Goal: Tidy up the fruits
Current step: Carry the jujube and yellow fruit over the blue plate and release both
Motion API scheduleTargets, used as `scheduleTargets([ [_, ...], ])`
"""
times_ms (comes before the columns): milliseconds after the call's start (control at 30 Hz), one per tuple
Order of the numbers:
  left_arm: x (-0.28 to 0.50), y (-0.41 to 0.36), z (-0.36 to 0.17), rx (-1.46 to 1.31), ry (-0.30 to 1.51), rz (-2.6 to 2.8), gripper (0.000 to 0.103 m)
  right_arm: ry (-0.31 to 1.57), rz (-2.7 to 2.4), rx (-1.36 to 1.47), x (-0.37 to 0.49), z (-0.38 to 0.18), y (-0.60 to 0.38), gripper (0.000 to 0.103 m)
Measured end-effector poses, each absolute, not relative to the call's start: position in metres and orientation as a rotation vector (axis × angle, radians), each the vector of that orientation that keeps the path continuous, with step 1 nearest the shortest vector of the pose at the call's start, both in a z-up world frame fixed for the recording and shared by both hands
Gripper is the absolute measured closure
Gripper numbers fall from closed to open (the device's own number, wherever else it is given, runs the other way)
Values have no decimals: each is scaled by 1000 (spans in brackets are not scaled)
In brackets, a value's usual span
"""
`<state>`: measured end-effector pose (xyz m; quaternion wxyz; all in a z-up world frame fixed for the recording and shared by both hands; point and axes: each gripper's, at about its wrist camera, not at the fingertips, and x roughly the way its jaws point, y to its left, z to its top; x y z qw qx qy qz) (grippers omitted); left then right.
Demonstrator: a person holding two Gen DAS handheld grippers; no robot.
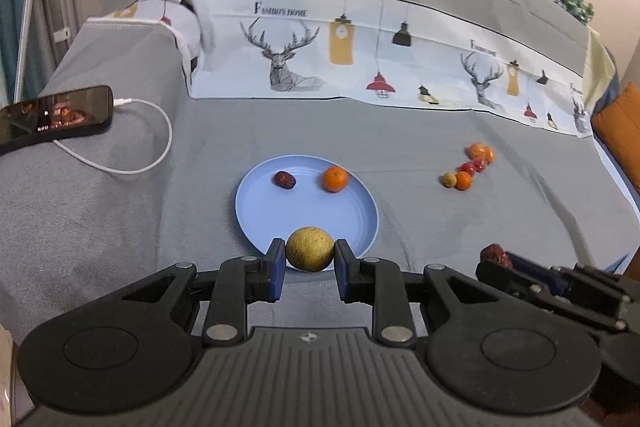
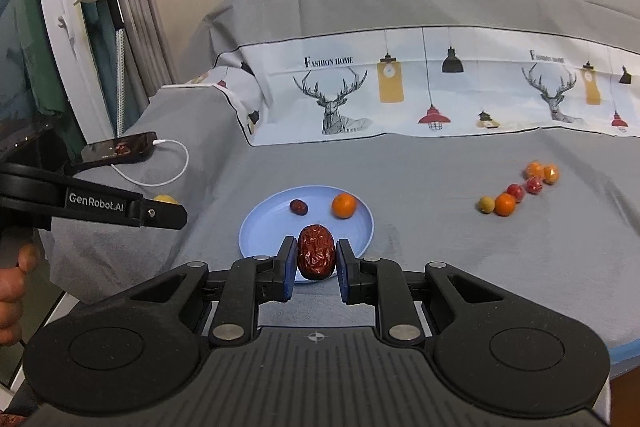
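Bed with a grey sheet, deer-print fabric along the back, phone point(image 1: 56, 115) charging at left. Blue plate point(image 1: 256, 223) already carries a red date point(image 1: 285, 179) and an orange point(image 1: 335, 178). Left tongs point(image 1: 310, 254) are clamped on a yellow-brown round fruit point(image 1: 310, 249) at the plate's near rim. Right tongs point(image 2: 316, 259) are clamped on a wrinkled red date point(image 2: 316, 251), also near the rim. Step looks like delivery: both carrying fruit to the plate. Next: get each fruit over bare plate, then release. Loose fruit pile point(image 2: 516, 193) remains well apart at right.
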<state>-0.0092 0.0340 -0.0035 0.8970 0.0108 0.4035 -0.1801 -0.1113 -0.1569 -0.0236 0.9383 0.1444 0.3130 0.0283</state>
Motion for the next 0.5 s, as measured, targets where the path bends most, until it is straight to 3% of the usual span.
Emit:
scheduleTargets([
  [500,91,-1,-58,58,920,-356,75,733,40,239,-8,-83,-159,81],
])
